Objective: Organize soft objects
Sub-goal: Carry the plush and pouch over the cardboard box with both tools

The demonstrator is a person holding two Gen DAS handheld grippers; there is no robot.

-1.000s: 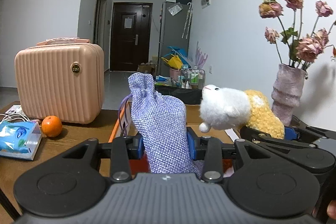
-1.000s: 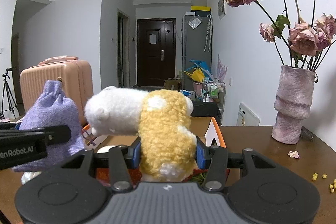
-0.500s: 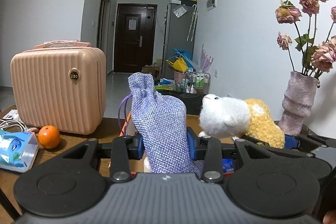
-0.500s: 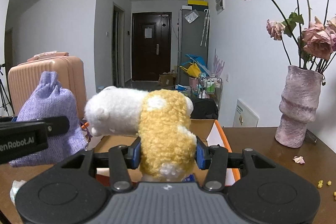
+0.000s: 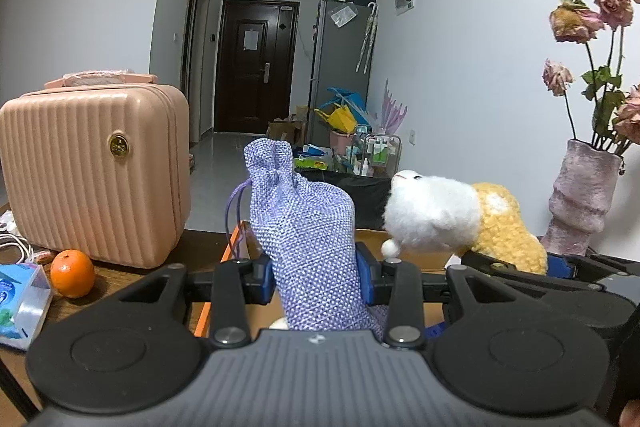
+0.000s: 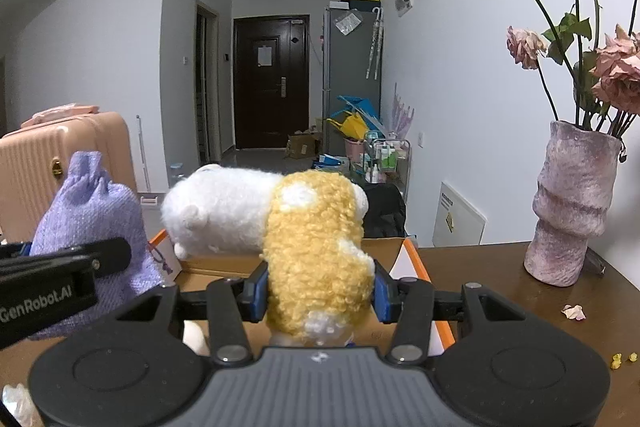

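Note:
My left gripper (image 5: 316, 281) is shut on a lilac woven drawstring pouch (image 5: 304, 227) and holds it upright above an open cardboard box with orange edges (image 5: 230, 255). My right gripper (image 6: 318, 293) is shut on a white and yellow plush sheep (image 6: 316, 239), held above the same box (image 6: 416, 263). The sheep also shows to the right in the left wrist view (image 5: 460, 219), and the pouch to the left in the right wrist view (image 6: 96, 215). The box's inside is mostly hidden.
A pink ribbed case (image 5: 92, 171), an orange (image 5: 72, 273) and a tissue pack (image 5: 20, 301) stand left on the brown table (image 6: 520, 311). A pink vase of dried roses (image 6: 572, 207) stands right, with petals and crumbs near it.
Both grippers have drawn back and shifted slightly left with their loads still held; the case and orange slid right in the left view, the vase moved toward the right edge.

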